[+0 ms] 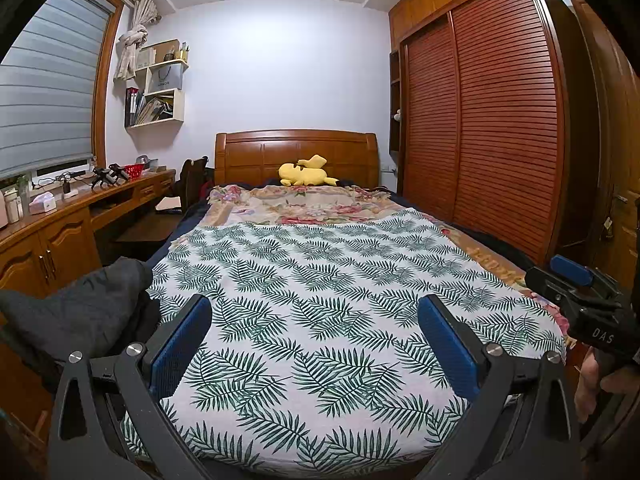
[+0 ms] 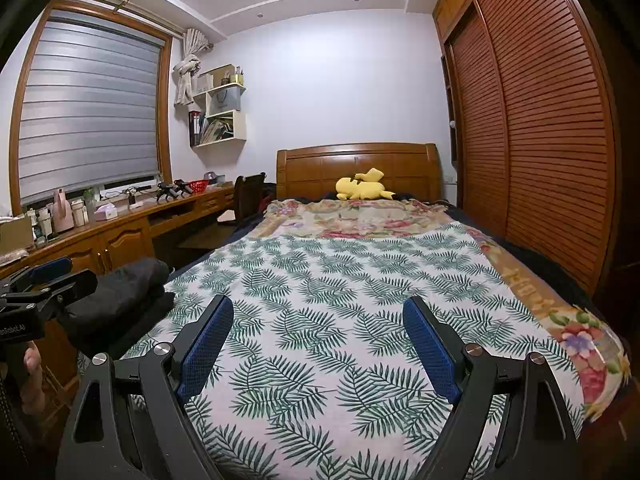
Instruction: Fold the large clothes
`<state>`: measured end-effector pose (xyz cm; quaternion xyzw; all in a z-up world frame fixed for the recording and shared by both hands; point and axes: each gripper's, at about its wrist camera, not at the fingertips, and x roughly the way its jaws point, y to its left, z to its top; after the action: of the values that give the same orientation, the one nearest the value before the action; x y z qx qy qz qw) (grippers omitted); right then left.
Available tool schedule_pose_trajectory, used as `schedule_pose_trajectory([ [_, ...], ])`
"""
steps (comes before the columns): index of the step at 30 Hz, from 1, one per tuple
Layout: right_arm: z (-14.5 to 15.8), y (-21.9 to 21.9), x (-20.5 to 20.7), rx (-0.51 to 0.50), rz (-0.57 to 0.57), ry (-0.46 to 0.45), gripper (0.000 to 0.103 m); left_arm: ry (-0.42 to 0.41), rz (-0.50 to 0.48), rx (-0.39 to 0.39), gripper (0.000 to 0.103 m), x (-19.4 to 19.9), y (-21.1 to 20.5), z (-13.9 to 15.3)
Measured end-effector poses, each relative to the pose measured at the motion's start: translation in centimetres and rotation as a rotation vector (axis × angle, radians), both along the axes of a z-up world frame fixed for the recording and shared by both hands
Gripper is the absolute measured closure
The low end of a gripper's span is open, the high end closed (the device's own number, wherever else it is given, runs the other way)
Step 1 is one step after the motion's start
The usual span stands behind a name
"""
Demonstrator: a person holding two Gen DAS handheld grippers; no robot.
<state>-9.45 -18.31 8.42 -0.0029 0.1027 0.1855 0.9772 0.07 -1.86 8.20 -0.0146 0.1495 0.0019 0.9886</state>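
A pile of dark grey and black clothes (image 1: 80, 308) lies at the bed's near left corner; it also shows in the right wrist view (image 2: 128, 292). My left gripper (image 1: 316, 320) is open and empty, held above the fern-print cover (image 1: 320, 272), with the pile just left of its left finger. My right gripper (image 2: 318, 320) is open and empty above the same cover (image 2: 340, 280). Each gripper appears at the edge of the other's view: the right gripper (image 1: 580, 292) at right, the left gripper (image 2: 44, 280) at left.
A floral blanket (image 1: 296, 204) and a yellow plush toy (image 1: 306, 172) lie near the wooden headboard (image 1: 296, 148). A wooden desk (image 1: 80, 208) with small items runs along the left. A slatted wardrobe (image 1: 480, 120) stands along the right.
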Motion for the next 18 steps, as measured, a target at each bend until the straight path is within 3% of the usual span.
schedule_pose_trajectory([
  [18,-0.08,-0.14,0.07,0.000,-0.002,0.001,0.015,0.000,0.000,0.002,0.000,0.00,-0.04,0.03],
])
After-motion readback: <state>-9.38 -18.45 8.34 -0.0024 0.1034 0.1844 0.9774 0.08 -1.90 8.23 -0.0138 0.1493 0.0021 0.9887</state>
